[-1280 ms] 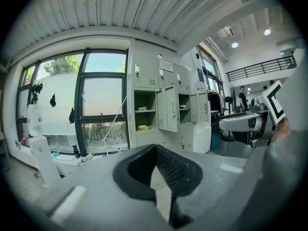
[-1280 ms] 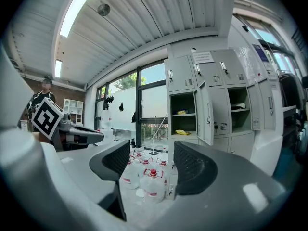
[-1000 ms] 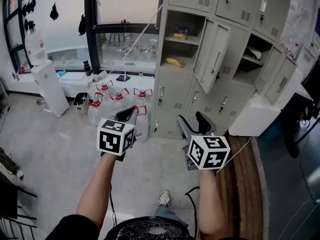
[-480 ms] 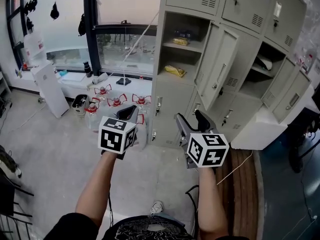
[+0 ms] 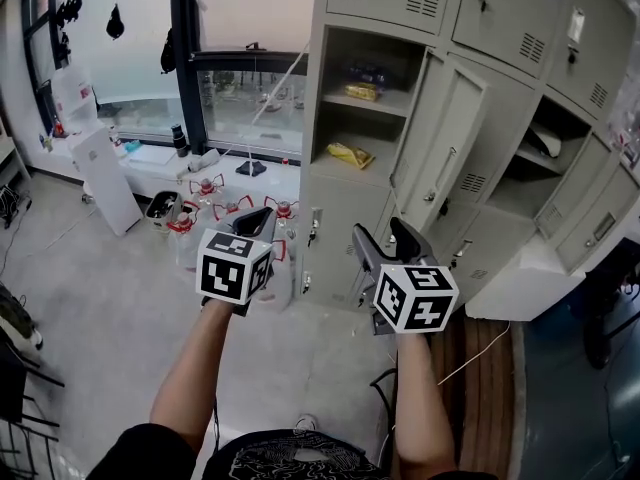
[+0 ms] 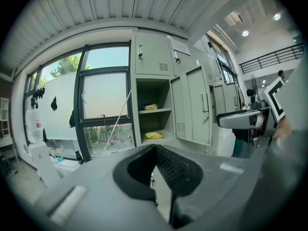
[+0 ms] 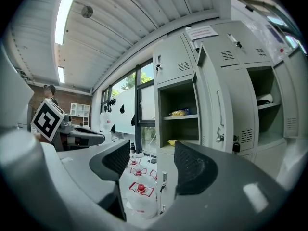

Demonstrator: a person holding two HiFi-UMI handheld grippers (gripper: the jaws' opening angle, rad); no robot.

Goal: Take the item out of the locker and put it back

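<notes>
One crinkly yellow packet point(image 5: 352, 155), metal locker point(image 5: 338, 206)

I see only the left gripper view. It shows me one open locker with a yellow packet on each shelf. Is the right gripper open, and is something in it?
Observer: The right gripper is open. Its jaws stand well apart, with nothing between them.
Operator: Is any other locker open?
Observer: Yes. In the head view a second locker, further right, is open, and a white item lies on its upper shelf.
Operator: Is there something on the floor near the lockers?
Observer: Clear water jugs with red caps stand on the floor, left of the lockers and below the window.
</notes>
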